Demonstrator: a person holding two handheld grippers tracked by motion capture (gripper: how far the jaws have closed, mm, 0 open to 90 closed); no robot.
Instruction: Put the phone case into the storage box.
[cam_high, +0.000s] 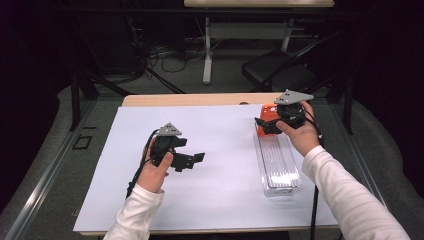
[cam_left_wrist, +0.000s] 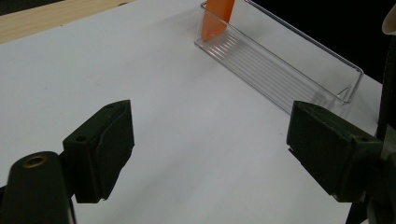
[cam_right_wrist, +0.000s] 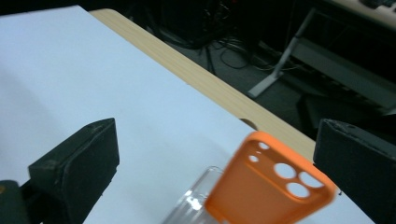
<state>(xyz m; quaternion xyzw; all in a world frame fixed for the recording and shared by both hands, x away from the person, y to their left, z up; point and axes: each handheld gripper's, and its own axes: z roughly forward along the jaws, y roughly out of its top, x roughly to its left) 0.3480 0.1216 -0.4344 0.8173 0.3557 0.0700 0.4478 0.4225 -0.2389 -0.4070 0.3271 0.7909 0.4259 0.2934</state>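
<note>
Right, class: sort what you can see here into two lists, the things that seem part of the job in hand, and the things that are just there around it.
Likely part of the job:
orange phone case, leaning in the tray
clear plastic tray
right gripper, open by the case
left gripper, open over the sheet

Just there:
white sheet covering the table
black chair
cables on the floor

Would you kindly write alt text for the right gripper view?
An orange phone case leans tilted in the end of a clear plastic tray, seen between the open right gripper. White paper covers the wooden table beneath.
</note>
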